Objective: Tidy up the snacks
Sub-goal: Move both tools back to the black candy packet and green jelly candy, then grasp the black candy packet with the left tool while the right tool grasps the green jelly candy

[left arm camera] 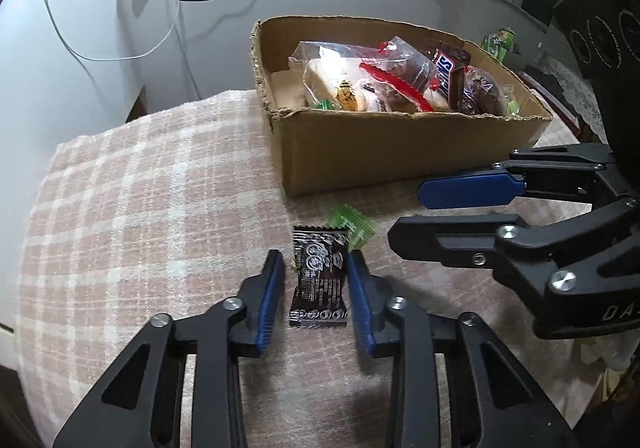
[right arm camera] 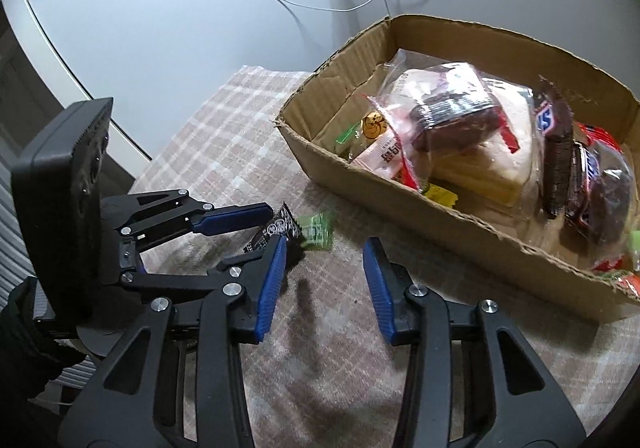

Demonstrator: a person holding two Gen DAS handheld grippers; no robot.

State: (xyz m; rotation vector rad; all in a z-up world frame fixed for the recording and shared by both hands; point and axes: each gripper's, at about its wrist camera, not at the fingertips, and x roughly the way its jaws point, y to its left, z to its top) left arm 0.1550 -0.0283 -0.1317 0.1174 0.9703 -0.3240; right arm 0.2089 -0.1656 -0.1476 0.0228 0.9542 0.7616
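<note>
Straddling a black snack packet (left arm camera: 318, 280) on the checked cloth (left arm camera: 140, 207), the left gripper (left arm camera: 316, 294) stands narrow but not yet pinching, the right gripper (right arm camera: 324, 280) gapes empty nearby, and closing could snag the touching green candy (left arm camera: 352, 228).

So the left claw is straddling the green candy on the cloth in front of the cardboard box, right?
Not quite. The left claw straddles the dark brown snack packet, not the green candy, which lies just beyond it, toward the cardboard box. Both rest on the checked cloth in front of the box. The left wrist view shows this.
</note>
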